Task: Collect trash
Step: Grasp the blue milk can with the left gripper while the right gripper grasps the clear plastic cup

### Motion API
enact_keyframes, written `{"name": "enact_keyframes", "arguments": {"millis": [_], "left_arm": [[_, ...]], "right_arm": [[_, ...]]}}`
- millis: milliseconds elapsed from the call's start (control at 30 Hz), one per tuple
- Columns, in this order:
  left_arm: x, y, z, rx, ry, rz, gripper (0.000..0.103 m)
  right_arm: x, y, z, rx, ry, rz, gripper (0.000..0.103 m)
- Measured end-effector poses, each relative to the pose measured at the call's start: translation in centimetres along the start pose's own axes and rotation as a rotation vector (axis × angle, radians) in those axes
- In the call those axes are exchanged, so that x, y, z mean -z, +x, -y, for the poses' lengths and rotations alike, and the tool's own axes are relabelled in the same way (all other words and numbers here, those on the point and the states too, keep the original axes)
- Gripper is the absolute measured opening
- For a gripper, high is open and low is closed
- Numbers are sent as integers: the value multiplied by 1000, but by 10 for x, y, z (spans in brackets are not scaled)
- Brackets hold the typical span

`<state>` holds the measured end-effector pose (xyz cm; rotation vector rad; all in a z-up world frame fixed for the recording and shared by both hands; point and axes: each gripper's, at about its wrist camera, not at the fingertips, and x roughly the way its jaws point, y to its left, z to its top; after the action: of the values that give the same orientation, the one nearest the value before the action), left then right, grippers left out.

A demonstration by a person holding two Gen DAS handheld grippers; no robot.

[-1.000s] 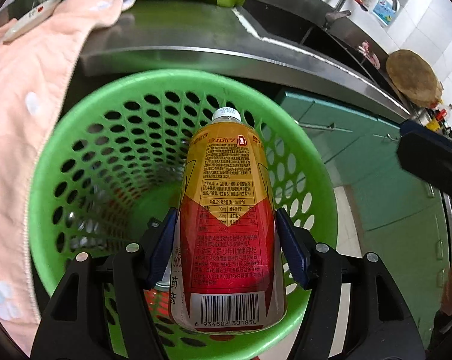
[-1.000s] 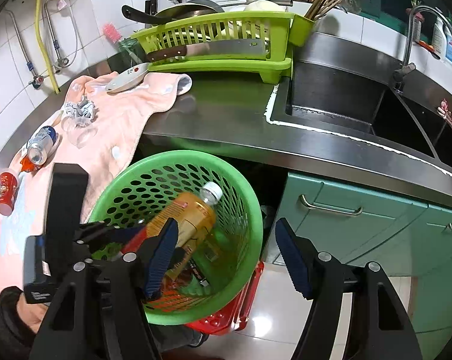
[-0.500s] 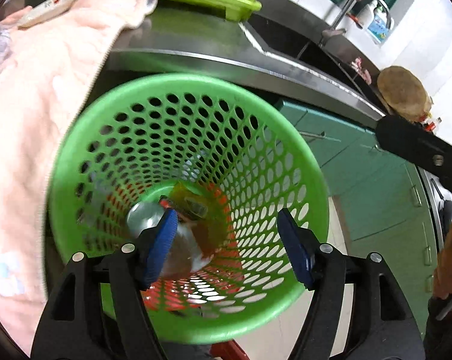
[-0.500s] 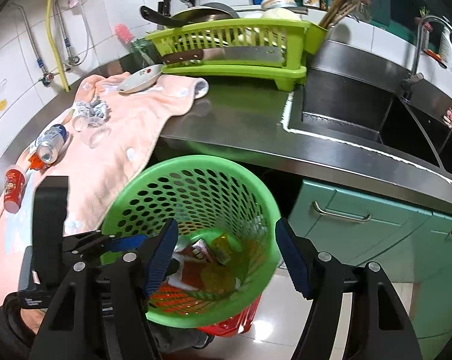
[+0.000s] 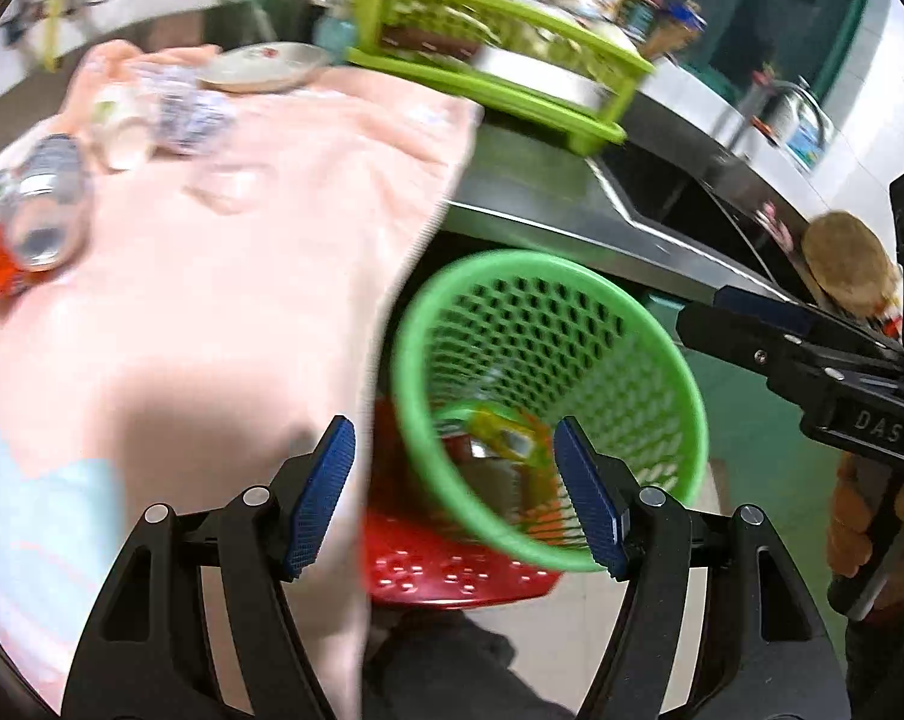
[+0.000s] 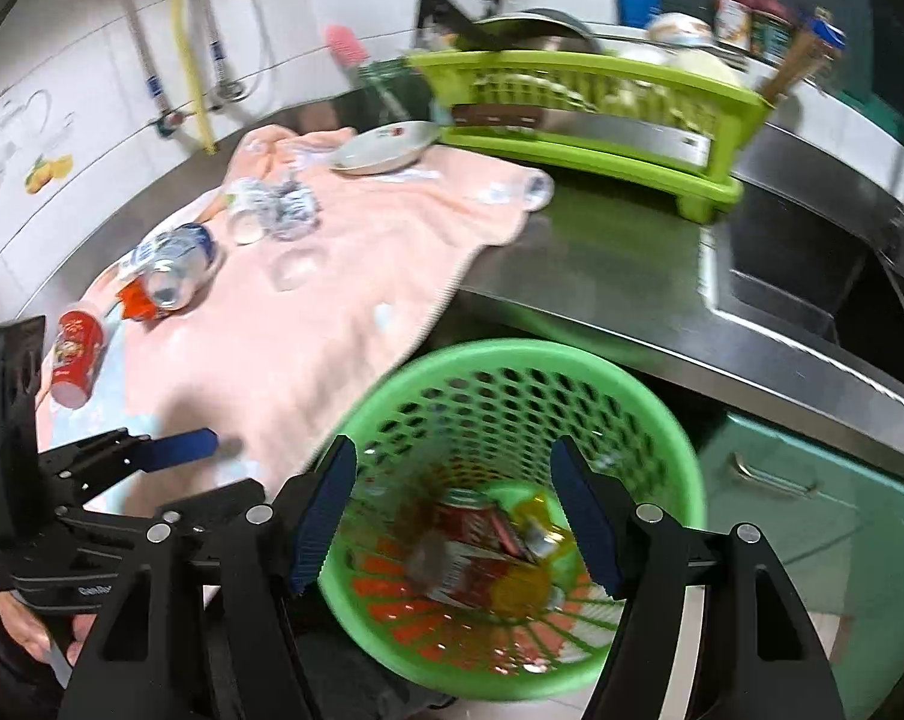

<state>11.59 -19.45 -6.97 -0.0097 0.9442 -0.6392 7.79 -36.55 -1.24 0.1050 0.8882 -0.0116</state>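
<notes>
Trash remains on the pink towel (image 6: 308,324): a silver can (image 6: 173,276), a red can (image 6: 77,357), a crumpled wrapper (image 6: 293,207) and a small cup (image 6: 245,216), all on the table (image 6: 595,264). The bin (image 6: 571,372) stands just below the table edge and already holds a bottle (image 6: 511,558) with other scraps.

Both tongs are open and hold nothing. The left tongs (image 5: 454,489) point at the towel's edge and the bin; the right tongs (image 6: 454,510) hover over the bin.

The next pick is probably the silver can, nearest the left tongs. It lies on its side, so it is best to straddle its round body across the axis and close firmly before lifting, or it may roll. The soft towel can bunch under a finger; keep the tips just above the cloth. Both views are blurred, so slow down before closing.
</notes>
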Motion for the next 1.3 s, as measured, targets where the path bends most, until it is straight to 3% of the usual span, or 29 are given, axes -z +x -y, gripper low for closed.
{"name": "enact_keyframes", "arguments": {"millis": [367,567,600,633,667,833,967,1300], "left_arm": [[-30,-58,-93,-179,-112,83,69],[-61,-75,-142,-260,-184,118,76],[-68,-77,-150,-273,-194,122,77],[-72,-78,-156,-281,-202,124,77],[-78,-78,-163,-287,-212,124,79],[-102,-75,-195,-302,-261,119,84],[-115,-64,-208,-319,-269,103,89],[-138,-27,-230,-314,-314,44,89]], "right_arm": [[-43,45,-68,-81,-92,-29,65],[-72,82,-93,-102,-156,-51,65],[-78,90,-96,-115,-161,-56,66],[-82,96,-97,-125,-162,-61,74],[-87,103,-99,-134,-165,-60,81],[-108,133,-113,-149,-208,-48,88],[-123,159,-116,-184,-221,-58,90],[-145,210,-121,-265,-240,-71,93]]}}
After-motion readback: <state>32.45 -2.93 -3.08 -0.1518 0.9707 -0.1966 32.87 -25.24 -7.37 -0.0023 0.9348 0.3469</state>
